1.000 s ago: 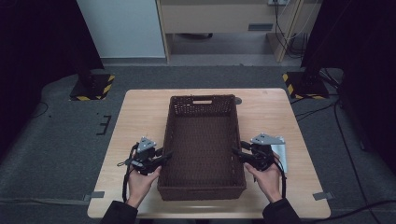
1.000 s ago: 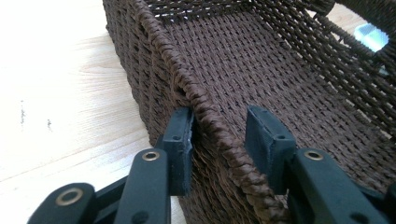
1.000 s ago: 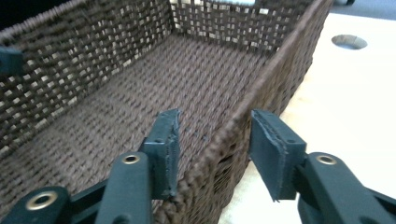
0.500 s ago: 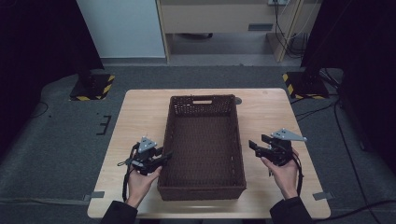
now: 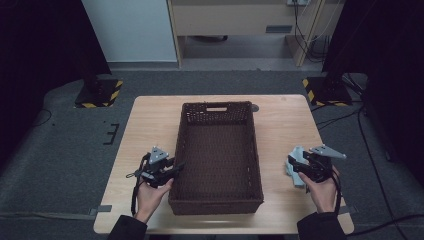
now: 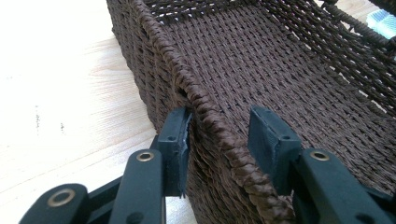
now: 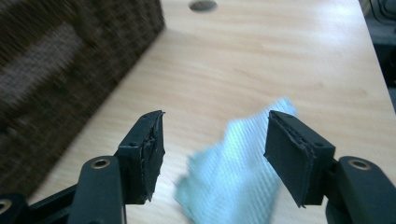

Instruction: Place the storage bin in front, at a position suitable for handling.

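Observation:
A dark brown woven basket (image 5: pixel 217 106) stands in the middle of the wooden table (image 5: pixel 150 125). My left gripper (image 5: pixel 176 167) straddles the basket's left rim (image 6: pixel 159 42). In the left gripper view its jaws (image 6: pixel 220 119) have just been opening: the outer pad lies against the wall, the inner pad stands apart from the rim. My right gripper (image 5: pixel 296 167) is to the right of the basket, above a light blue cloth (image 5: pixel 298 179) lying on the table. Its jaws (image 7: pixel 217 123) have just been opening and stand wide, with the cloth (image 7: pixel 233 172) below and between them.
The basket (image 7: pixel 56 70) holds nothing that I can see. A round grommet (image 5: pixel 255 107) sits in the tabletop beside the basket's far right corner. Bare wood lies left and right of the basket. Dark floor surrounds the table.
The right hand has moved right, away from the basket's right rim, and its jaws have opened over the blue cloth. The left hand has stayed at the left rim.

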A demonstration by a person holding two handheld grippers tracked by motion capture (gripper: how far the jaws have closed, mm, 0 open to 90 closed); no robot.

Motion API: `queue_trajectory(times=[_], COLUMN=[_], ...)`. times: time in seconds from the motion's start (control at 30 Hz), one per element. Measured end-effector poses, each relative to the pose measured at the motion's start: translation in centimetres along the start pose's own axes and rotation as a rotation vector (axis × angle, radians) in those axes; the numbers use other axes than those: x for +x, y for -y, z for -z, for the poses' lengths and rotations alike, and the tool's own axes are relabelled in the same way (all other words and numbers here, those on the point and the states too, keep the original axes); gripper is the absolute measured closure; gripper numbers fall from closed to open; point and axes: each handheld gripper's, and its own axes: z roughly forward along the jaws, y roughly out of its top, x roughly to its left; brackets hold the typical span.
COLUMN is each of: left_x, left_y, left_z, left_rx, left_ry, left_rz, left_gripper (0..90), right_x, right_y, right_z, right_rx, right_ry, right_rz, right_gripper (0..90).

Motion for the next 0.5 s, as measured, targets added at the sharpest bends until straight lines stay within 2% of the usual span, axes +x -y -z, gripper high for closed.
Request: queue_trajectory(times=[0.17, 0.33, 0.5], left_x=[0.0, 0.1, 0.1], left_y=[0.0, -0.1, -0.1], left_z=[0.0, 0.0, 0.1], left_rx=[0.0, 0.012, 0.012], left_ry=[0.019, 0.031, 0.036], left_rz=[0.012, 0.007, 0.008], left_gripper=[61.2, 63.1, 63.5], right_x=[-0.9, -1.5, -2.1], right_y=[1.4, 1.9, 2.7], right_z=[0.0, -0.4, -1.2], right_rx=[0.038, 0.054, 0.086], right_ry=[0.031, 0.051, 0.07], right_rz=[-0.007, -0.017, -0.004], right_gripper=[38.4, 39.3, 45.0])
